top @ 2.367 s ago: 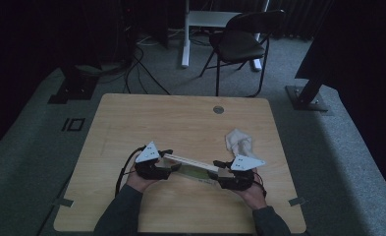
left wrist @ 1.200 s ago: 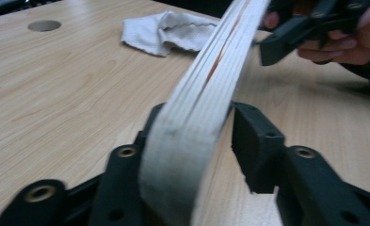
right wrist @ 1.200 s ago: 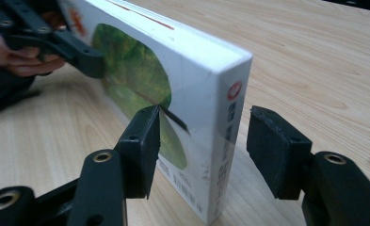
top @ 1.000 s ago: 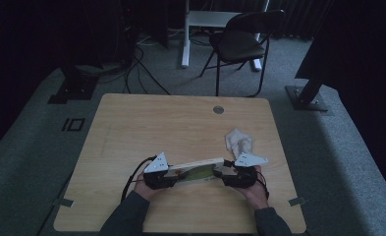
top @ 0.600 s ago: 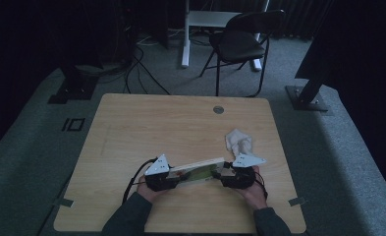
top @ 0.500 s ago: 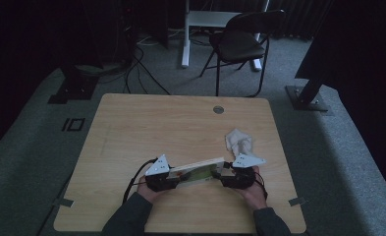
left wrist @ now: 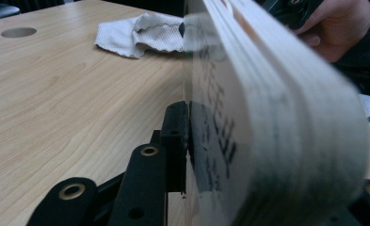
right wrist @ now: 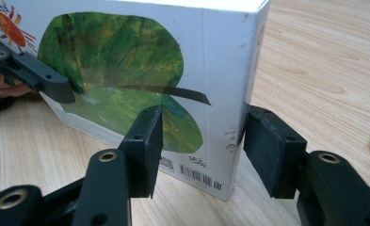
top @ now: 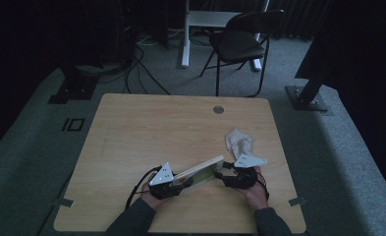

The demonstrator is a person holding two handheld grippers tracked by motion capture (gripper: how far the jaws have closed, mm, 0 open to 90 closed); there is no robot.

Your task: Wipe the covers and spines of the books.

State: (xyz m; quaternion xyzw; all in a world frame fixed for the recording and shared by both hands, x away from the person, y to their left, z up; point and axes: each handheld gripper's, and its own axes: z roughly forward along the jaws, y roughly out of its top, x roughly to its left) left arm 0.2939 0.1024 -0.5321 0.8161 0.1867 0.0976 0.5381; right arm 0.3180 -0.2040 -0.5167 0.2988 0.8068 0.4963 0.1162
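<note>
A thick board book (top: 200,172) with a green leaf on its cover (right wrist: 126,61) stands on edge near the front of the wooden table (top: 156,128), slanting up to the right. My left gripper (top: 180,183) is shut on its left end. In the left gripper view a pad (left wrist: 175,141) presses the printed face and the page block (left wrist: 248,117) sits between the jaws. My right gripper (top: 223,174) straddles the spine corner (right wrist: 204,146), one pad against the back cover, the other touching the spine's edge.
A crumpled white cloth (top: 238,140) lies just behind the right hand. A round cable hole (top: 218,109) sits near the table's far edge. A black folding chair (top: 239,42) and dark stands are on the carpet beyond the table.
My left gripper has shifted right and nearer along the book, and the book now slants more steeply. The right gripper has stayed at the spine end.
</note>
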